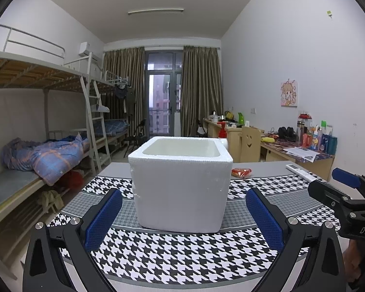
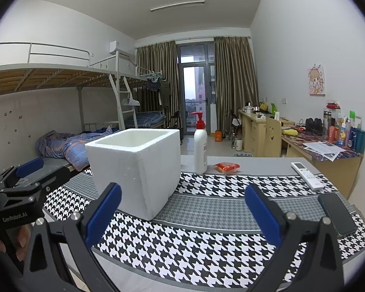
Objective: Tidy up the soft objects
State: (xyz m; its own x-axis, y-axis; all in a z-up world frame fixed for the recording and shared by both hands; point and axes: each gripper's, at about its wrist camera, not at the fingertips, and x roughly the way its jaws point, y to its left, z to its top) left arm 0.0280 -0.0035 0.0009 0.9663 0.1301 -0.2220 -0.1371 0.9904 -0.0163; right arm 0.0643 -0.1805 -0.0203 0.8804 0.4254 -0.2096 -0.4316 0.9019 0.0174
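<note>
Both hand-held grippers, left (image 1: 183,215) and right (image 2: 182,215), have jaws wide apart and empty. The red soft packet (image 2: 227,167) lies on the table (image 2: 206,250) at 1 o'clock behind the foam box (image 2: 136,168). Reaching could topple the pump bottle (image 2: 200,146). Readable: "GenRobot.AI", "DAS".

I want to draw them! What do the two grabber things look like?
Each hand-held gripper, left and right, has a black frame, silver bolts and two blue textured pads. White lettering marks their bodies.
</note>
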